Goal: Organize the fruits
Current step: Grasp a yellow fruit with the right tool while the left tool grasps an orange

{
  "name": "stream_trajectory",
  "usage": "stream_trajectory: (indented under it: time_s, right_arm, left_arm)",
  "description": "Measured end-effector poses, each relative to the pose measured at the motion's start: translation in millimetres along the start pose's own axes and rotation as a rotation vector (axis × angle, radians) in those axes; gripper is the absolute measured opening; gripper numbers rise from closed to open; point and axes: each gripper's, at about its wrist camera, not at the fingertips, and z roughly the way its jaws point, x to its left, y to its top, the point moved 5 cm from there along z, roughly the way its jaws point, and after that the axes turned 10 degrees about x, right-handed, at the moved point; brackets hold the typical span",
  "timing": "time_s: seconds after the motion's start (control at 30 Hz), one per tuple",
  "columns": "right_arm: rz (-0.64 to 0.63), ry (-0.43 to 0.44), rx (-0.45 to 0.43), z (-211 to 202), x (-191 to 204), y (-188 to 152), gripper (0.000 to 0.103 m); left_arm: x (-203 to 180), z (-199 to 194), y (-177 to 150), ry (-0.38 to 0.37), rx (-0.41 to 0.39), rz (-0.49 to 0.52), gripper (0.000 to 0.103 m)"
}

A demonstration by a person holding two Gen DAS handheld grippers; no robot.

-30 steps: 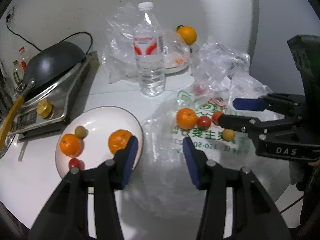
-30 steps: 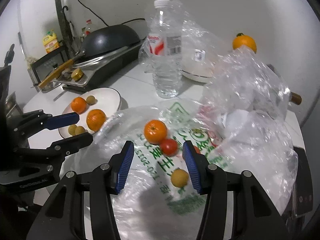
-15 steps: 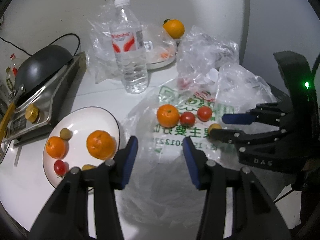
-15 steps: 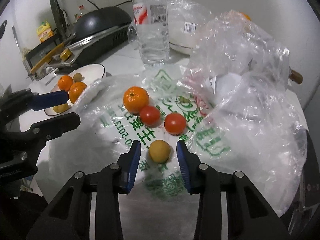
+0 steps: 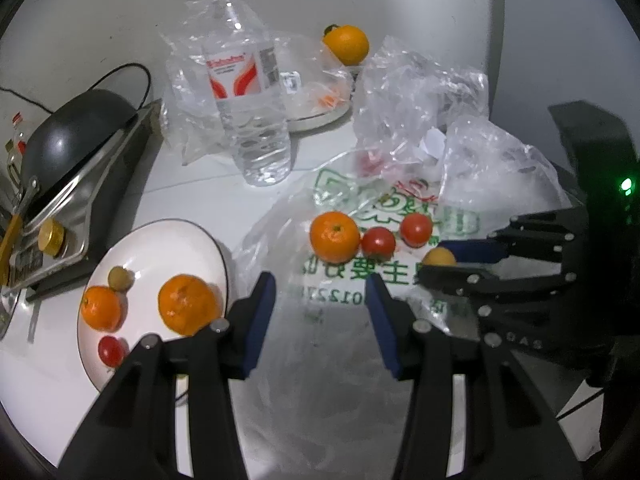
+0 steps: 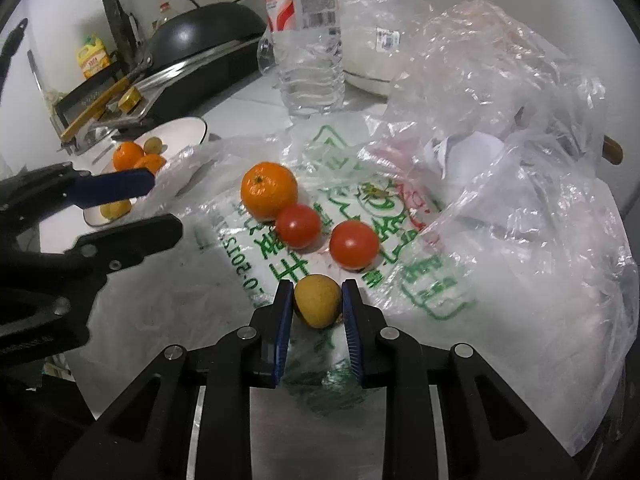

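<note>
A small yellow-brown fruit [image 6: 317, 305] lies on a printed plastic bag [image 6: 248, 276], and my right gripper [image 6: 316, 302] is shut on it; the fruit also shows in the left wrist view [image 5: 439, 257]. An orange [image 6: 269, 195] and two tomatoes [image 6: 298, 225] [image 6: 353, 243] lie just beyond it. My left gripper [image 5: 320, 294] is open and empty, above the bag's left side, next to a white plate [image 5: 172, 242]. The plate holds two oranges [image 5: 187, 309] [image 5: 101, 306], a tomato [image 5: 110, 350] and a small greenish fruit [image 5: 119, 277].
A water bottle [image 5: 250, 92] stands behind the bag. A pan on a portable stove [image 5: 68, 148] is at the left. Crumpled clear bags [image 6: 500, 128] pile at the right. Another orange [image 5: 346, 43] sits on a covered dish at the back.
My right gripper moved forward over the small yellow-brown fruit and closed on it. My left gripper shifted slightly and stayed open.
</note>
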Motion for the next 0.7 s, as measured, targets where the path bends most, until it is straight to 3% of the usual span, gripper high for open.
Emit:
stream_trajectory:
  time_s: [0.37,0.7]
  right_arm:
    - [0.027,0.011,-0.049,-11,-23,14,0.026]
    - [0.035,0.025,-0.068,-9,-36,18,0.026]
  left_arm:
    - [-11,28,23,0.035,0.033,0.064,0.048]
    - [-15,64,32,0.113,0.102,0.155,0.048]
